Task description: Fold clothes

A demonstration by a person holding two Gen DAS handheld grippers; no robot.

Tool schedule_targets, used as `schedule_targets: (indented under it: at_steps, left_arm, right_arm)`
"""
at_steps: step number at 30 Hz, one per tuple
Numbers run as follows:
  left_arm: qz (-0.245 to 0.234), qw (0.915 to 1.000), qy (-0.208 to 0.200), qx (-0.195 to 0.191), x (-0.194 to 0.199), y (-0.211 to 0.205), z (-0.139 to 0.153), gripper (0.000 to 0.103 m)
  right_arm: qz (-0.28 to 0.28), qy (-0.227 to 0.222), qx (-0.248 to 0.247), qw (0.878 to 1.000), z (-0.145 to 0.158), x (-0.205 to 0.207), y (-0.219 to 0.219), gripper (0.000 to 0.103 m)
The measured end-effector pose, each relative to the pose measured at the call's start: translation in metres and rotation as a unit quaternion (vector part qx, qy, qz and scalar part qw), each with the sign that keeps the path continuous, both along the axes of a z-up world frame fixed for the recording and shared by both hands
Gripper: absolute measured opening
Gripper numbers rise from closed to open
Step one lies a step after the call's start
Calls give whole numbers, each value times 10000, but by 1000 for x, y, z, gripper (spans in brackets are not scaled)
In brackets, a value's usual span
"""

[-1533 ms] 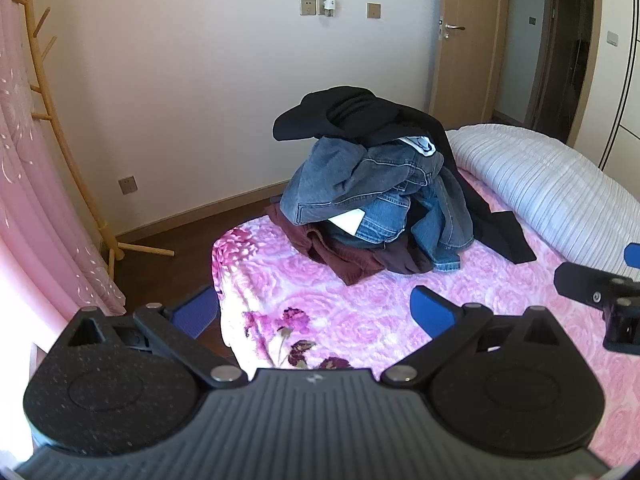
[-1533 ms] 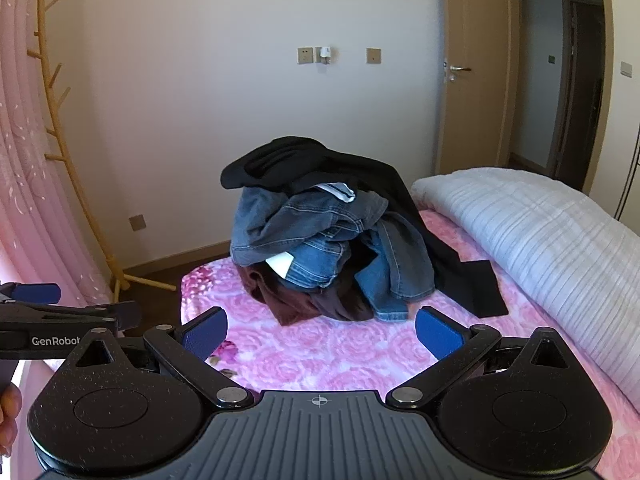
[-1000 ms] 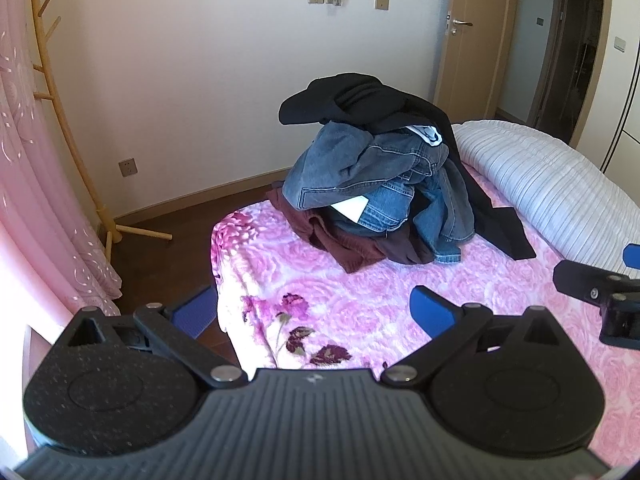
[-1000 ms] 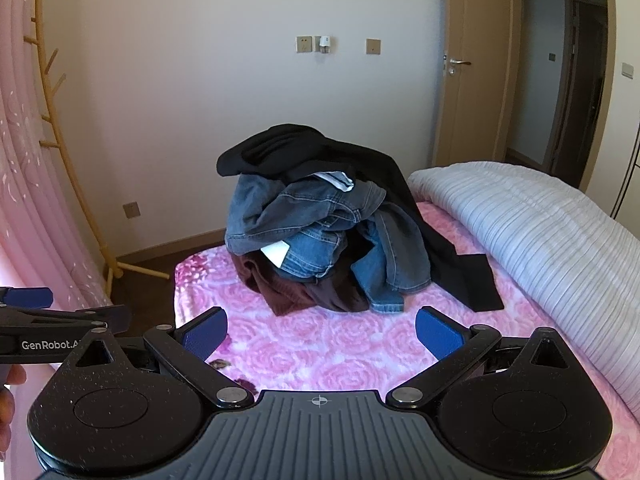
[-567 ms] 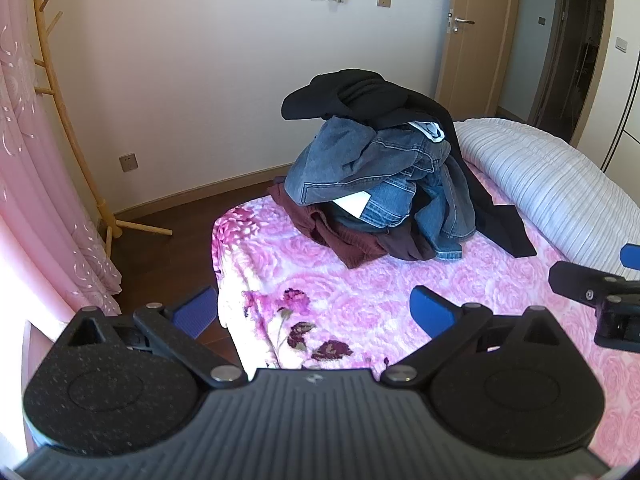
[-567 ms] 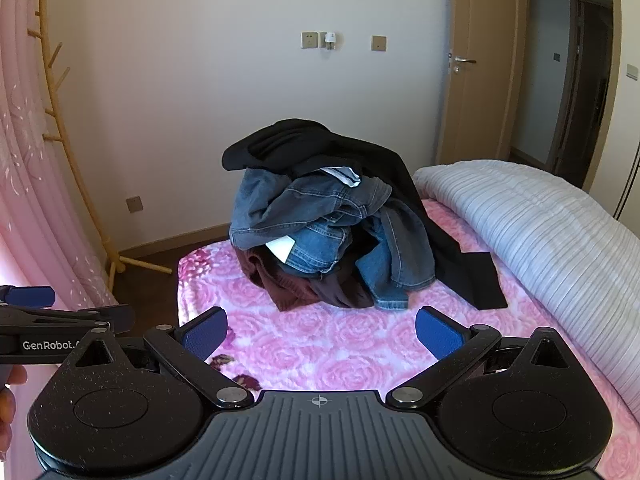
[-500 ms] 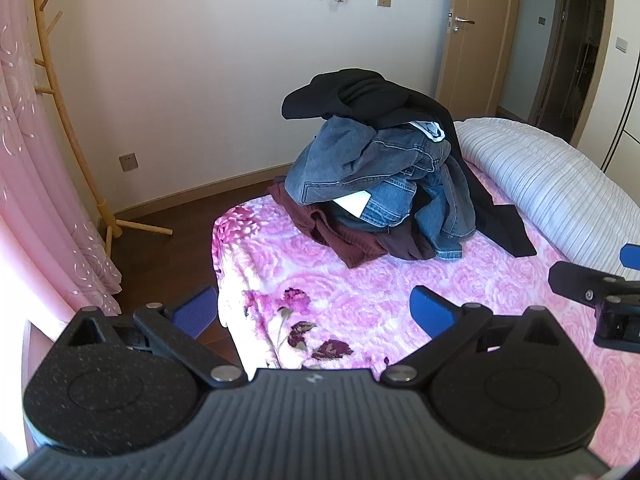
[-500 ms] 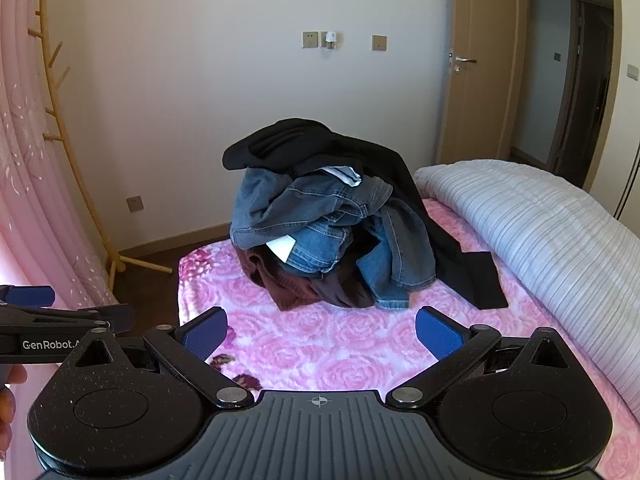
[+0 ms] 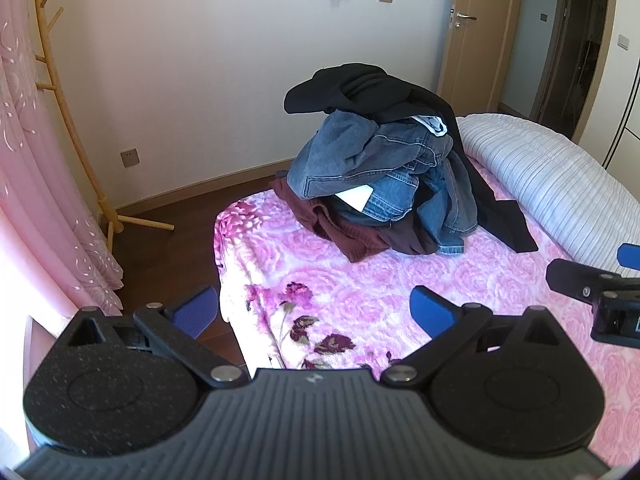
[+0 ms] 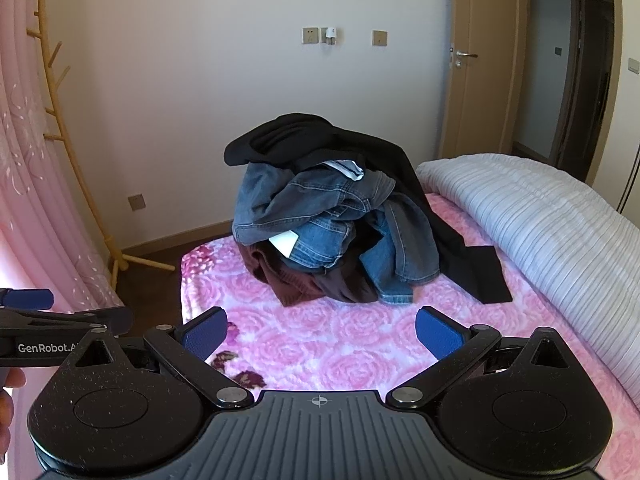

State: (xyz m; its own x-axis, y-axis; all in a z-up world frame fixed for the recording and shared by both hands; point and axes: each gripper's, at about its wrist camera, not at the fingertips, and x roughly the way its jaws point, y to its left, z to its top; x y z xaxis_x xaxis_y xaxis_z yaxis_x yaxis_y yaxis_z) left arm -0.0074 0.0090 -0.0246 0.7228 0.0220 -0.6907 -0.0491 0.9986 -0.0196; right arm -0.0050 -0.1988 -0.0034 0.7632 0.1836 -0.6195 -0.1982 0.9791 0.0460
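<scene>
Through the left wrist camera we see our left tool (image 9: 314, 308) held above the near corner of the bed (image 9: 384, 280), its blue pads spread wide with nothing between them. Ahead, near the bed's far corner, sits the pile of clothes (image 9: 384, 176) — a black garment (image 9: 360, 84) draped over the top, blue denim (image 9: 360, 160) bunched in the middle, a dark red-brown piece (image 9: 344, 232) underneath, all resting on the pink rose-patterned cover. A grey ribbed quilt (image 9: 540, 176) lies along the right side of the bed, just beside the pile. At the right edge our right tool (image 9: 596, 280) pokes into view. A bamboo coat stand (image 9: 72, 120) stands by the pink curtain (image 9: 24, 184) on the left.

Through the right wrist camera our right tool (image 10: 320, 330) is likewise released, pads wide apart and empty, above the bedcover and well short of the pile of clothes (image 10: 332, 216). The black garment (image 10: 304, 136) crowns the heap and trails down its right side to the cover, with the denim (image 10: 316, 200) below it. The left tool (image 10: 48, 320) shows at the left edge — from this side we cannot tell its opening. A closed wooden door (image 10: 480, 60) stands behind the quilt.
</scene>
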Motion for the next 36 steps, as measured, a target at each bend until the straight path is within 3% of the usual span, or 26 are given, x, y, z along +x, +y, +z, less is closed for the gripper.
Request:
schedule_targets:
  at_steps: [20, 26, 36]
  left_arm:
    - [-36, 9999, 96, 57, 6, -4, -4, 101]
    - [-76, 9999, 123, -4, 10, -1, -6, 101]
    - [-452, 9977, -112, 493, 36, 5, -5, 101]
  right_arm:
    - [13, 117, -7, 9999, -6, 9, -3, 103]
    - [65, -46, -56, 10000, -7, 10, -6, 102]
    - [70, -394, -160, 9991, 0, 28, -13, 102]
